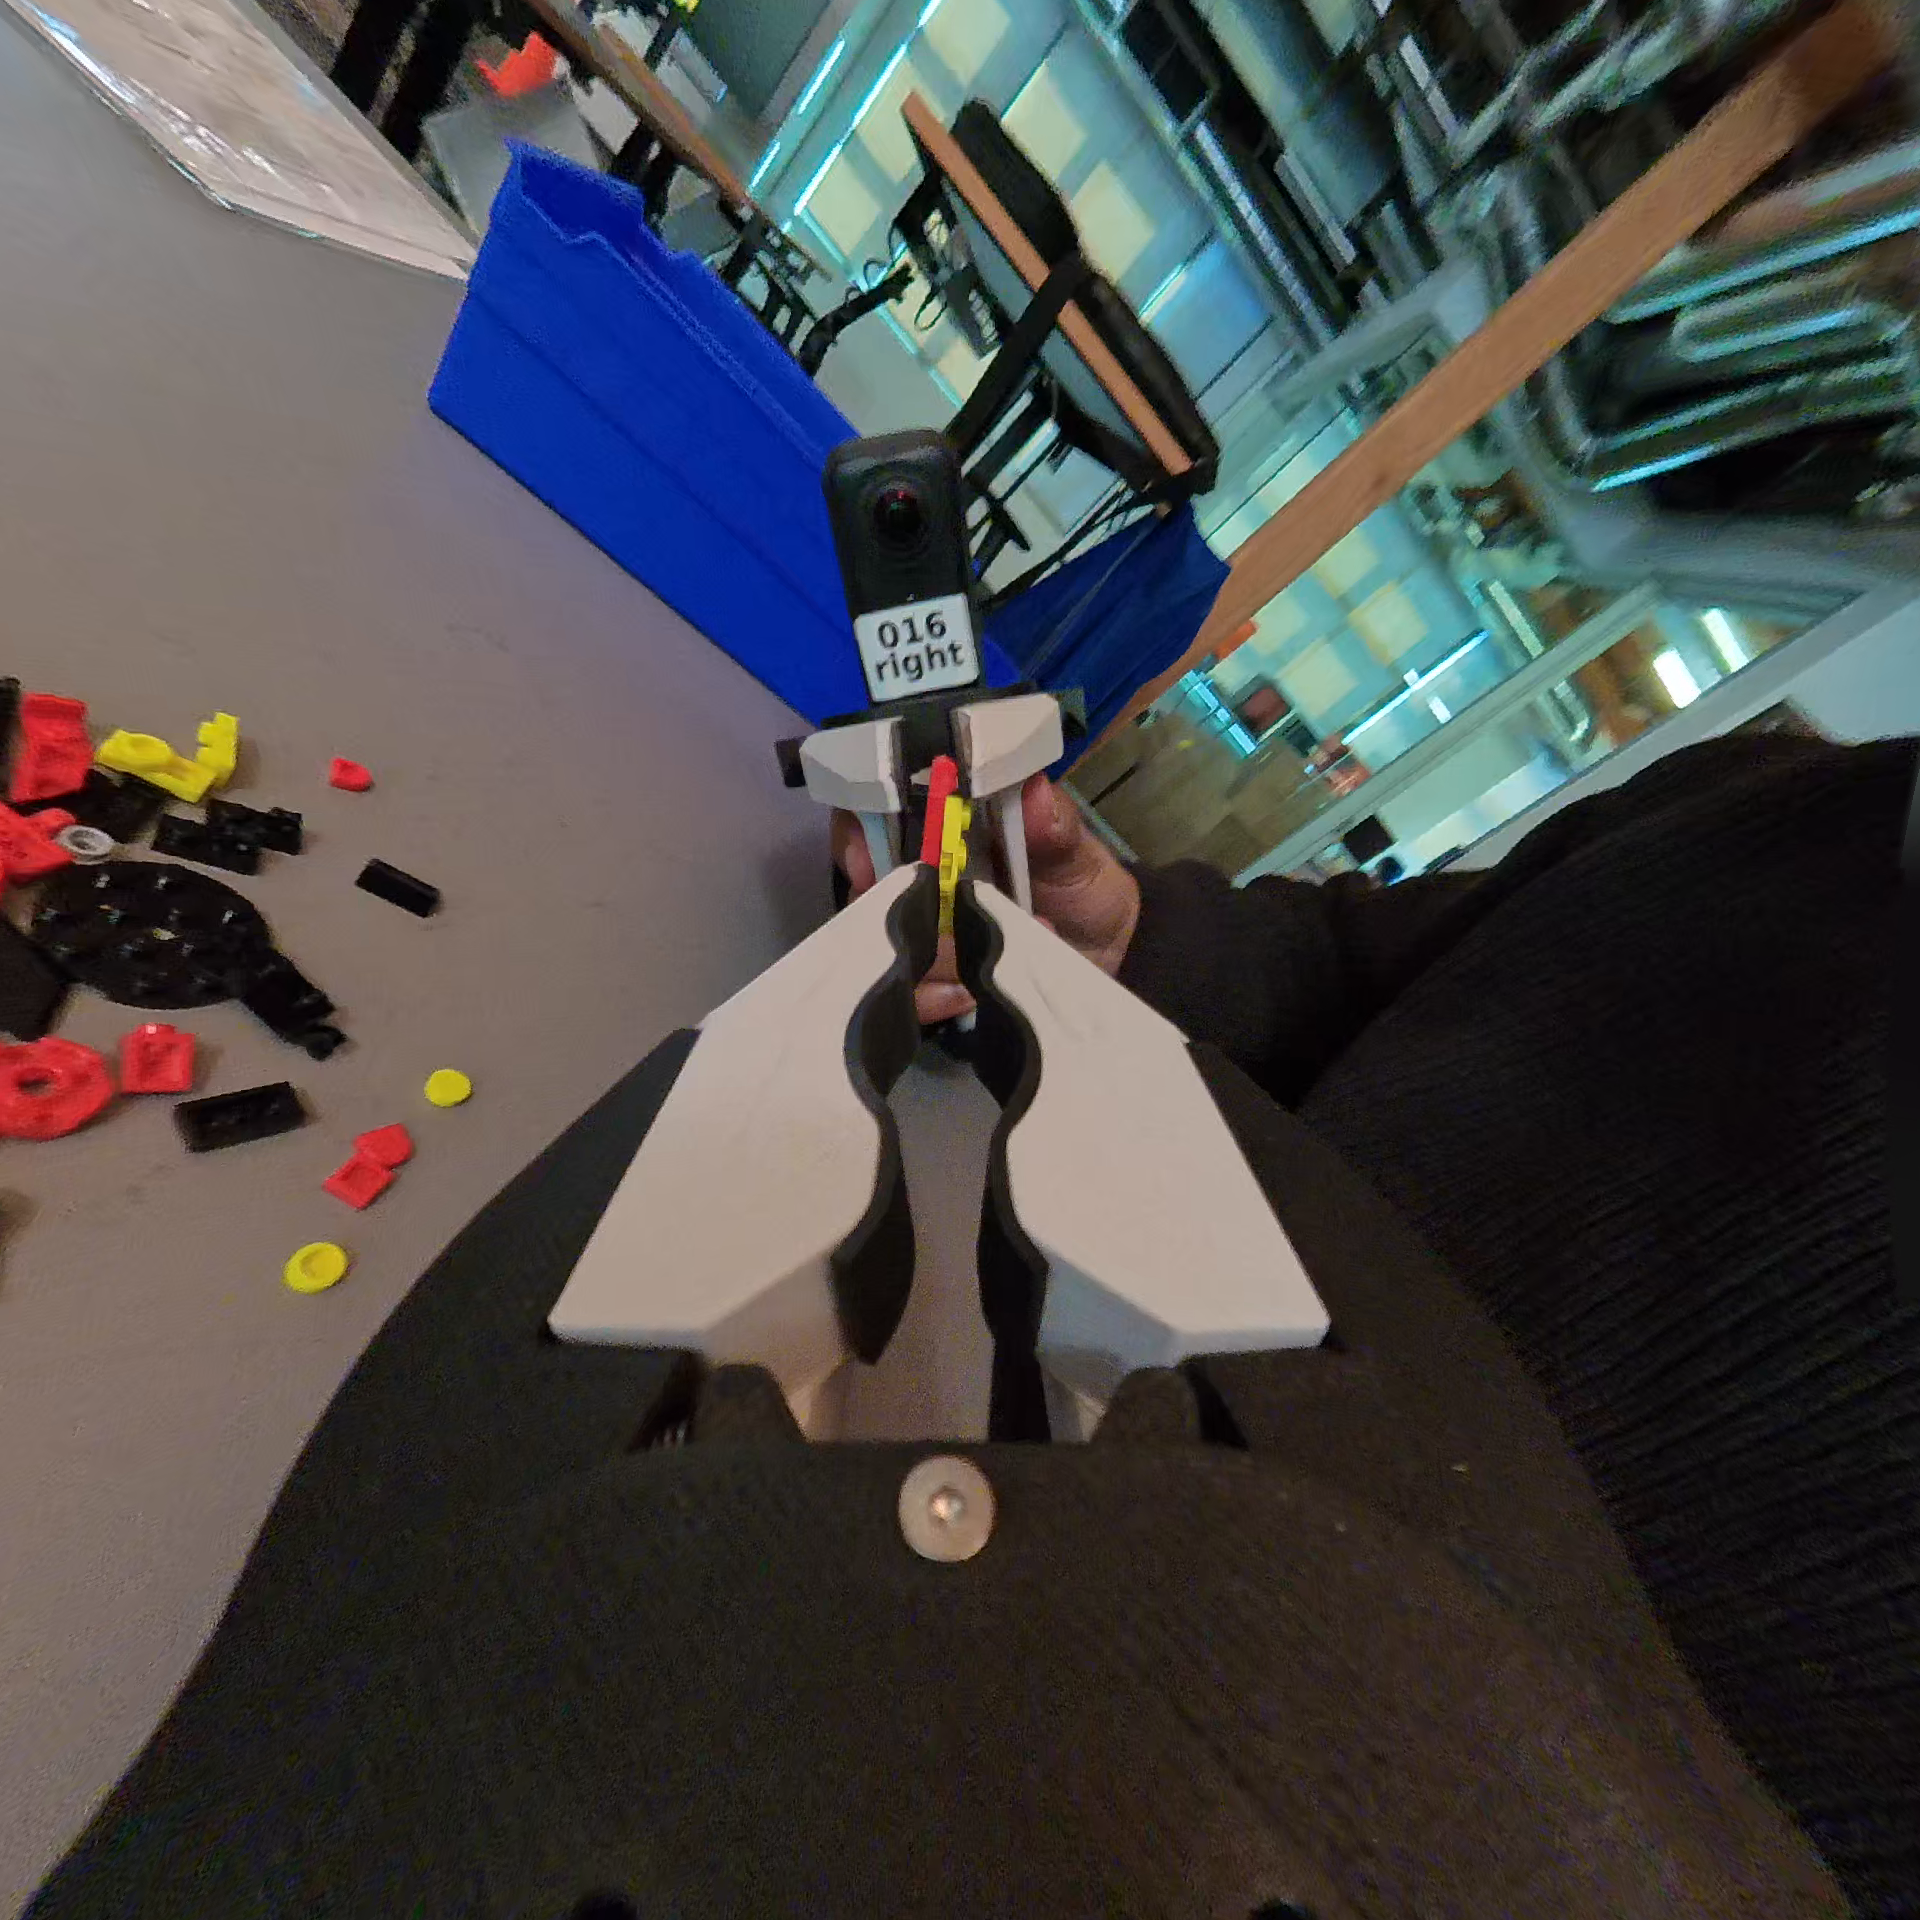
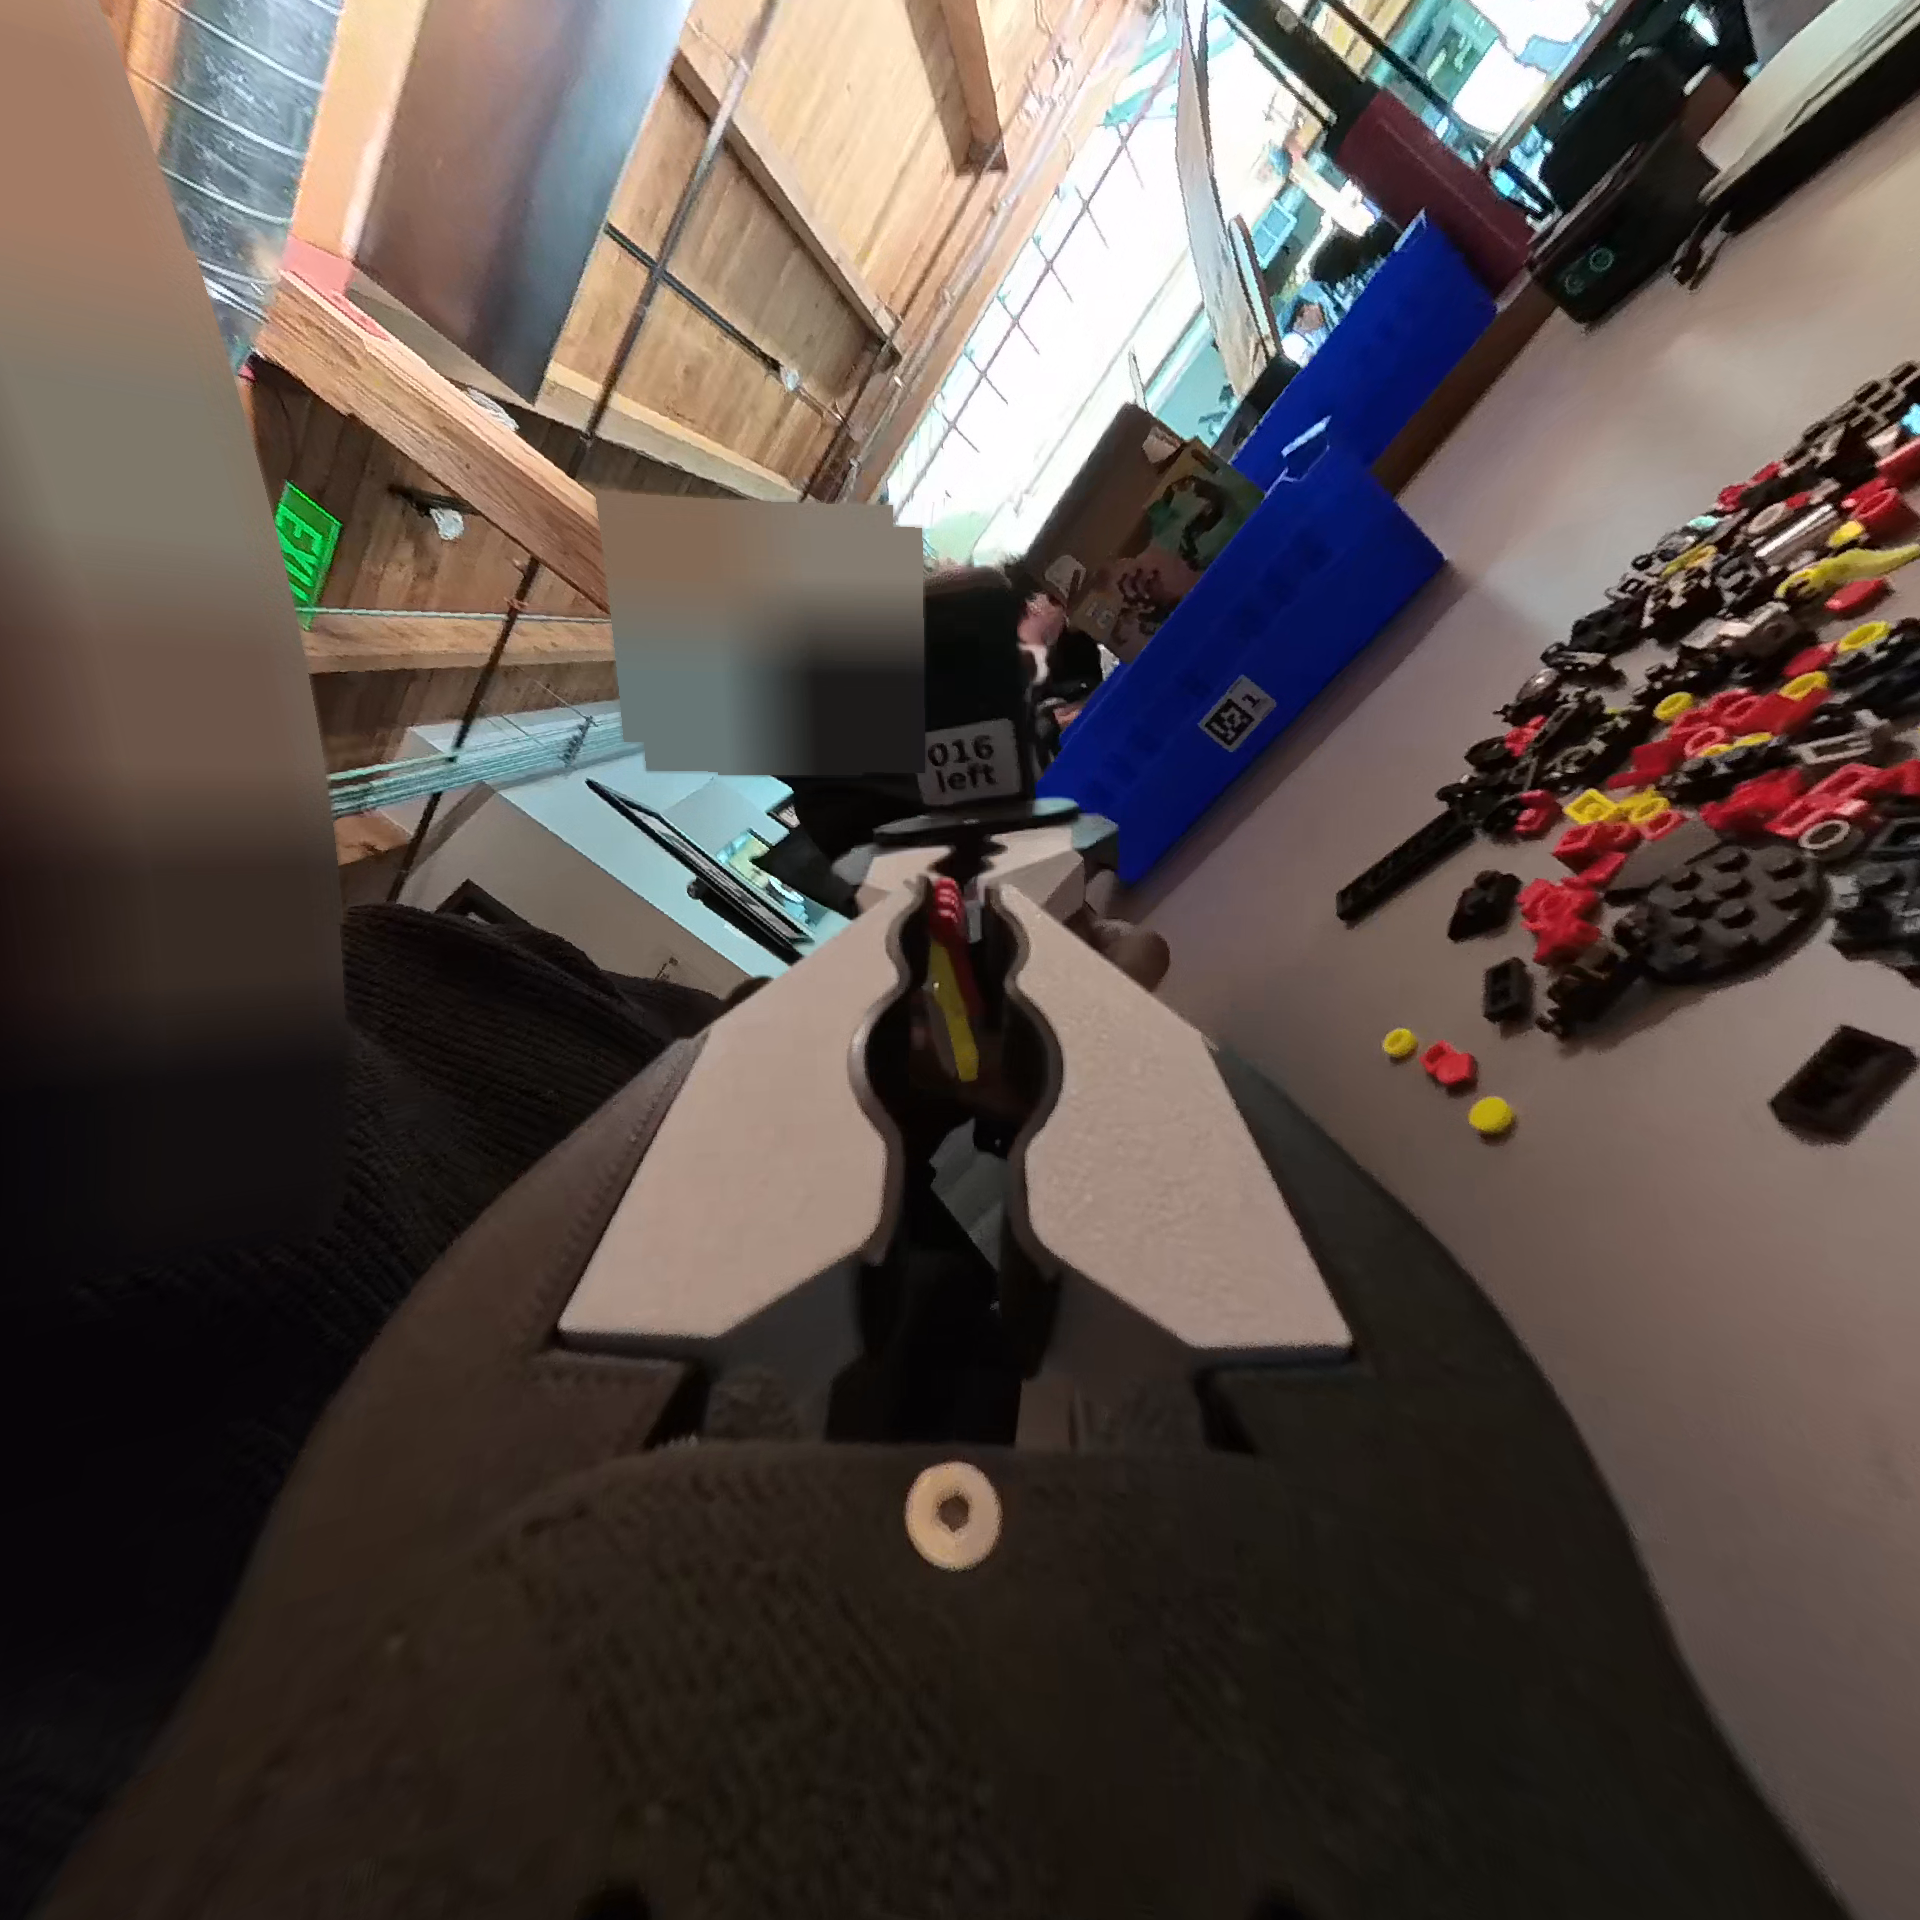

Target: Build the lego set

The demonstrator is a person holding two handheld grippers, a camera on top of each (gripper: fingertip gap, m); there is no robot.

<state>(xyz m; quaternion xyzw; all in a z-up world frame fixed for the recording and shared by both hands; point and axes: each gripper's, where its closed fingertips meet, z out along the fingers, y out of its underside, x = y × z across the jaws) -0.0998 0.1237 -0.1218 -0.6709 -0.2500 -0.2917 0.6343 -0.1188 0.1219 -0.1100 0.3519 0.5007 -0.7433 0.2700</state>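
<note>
1. Strewn on the grey tabletop at far left in the left wrist view: loose lego pieces in red, yellow and black, among them a round black studded plate, a red ring piece, a yellow bracket, a small black brick and two yellow round studs.
2. Standing on the tabletop beyond that pile: a long blue bin.
3. Raised above the tabletop, right of the pile and level with the bin's near end: the left claw, clenched at its tips on a small red-and-yellow lego assembly.
4. Facing it nose to nose, gripping the same assembly from the far side: the right claw, its jaws narrowed onto the red part, a black camera with a white label mounted above it.
5. Wrapped round the right claw's handle: a hand in a black knitted sleeve.
6. In the right wrist view, at centre: the right claw, clenched on the red-and-yellow lego assembly, with the left claw meeting it from beyond.
7. Right of the assembly there: the blue bin bearing a square marker tag, then the spread of lego pieces with the round black plate on the tabletop.
</note>
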